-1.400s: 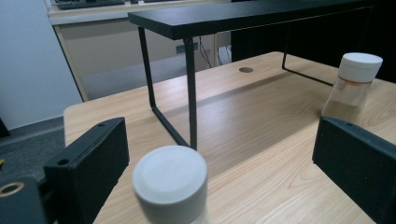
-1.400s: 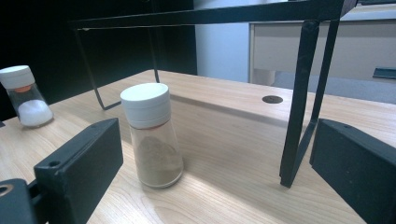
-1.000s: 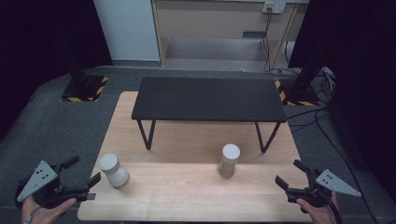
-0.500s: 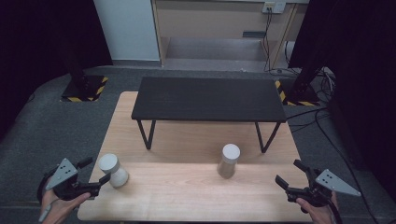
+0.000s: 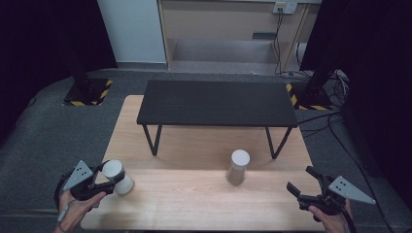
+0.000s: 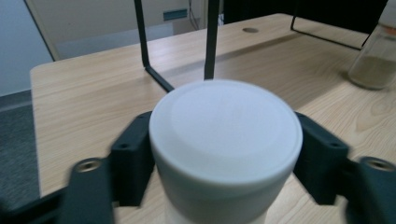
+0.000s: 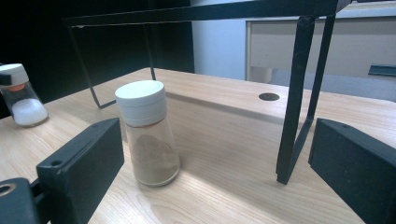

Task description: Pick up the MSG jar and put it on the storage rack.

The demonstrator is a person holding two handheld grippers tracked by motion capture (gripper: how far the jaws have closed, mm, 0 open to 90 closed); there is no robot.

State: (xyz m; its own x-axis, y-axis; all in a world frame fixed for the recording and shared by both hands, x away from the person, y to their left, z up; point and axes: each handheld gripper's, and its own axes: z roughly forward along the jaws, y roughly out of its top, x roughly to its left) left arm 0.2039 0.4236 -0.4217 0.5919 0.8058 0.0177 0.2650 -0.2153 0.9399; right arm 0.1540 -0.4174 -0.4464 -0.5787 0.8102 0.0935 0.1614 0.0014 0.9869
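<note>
A white-capped shaker holding white powder [image 5: 119,175] stands at the wooden table's near left corner. My left gripper [image 5: 114,173] is shut on it, one jaw against each side of the cap [image 6: 226,126]. This same shaker [image 7: 23,95] appears far left in the right gripper view. A second shaker with brownish powder [image 5: 238,167] stands upright near the table's middle, seen also as the shaker [image 7: 147,135] and the shaker [image 6: 376,60]. My right gripper [image 5: 299,178] hovers open at the near right corner, its jaws wide apart and holding nothing [image 7: 215,154].
A low black bench [image 5: 216,102] on thin metal legs stands across the far half of the wooden table [image 5: 194,208]; one leg [image 7: 299,102] is just right of the brown shaker. Grey carpet surrounds the table, with cables at the right.
My left gripper has moved in from off the table's left edge to the white shaker and closed around its cap. The right gripper and brown shaker have stayed put.
</note>
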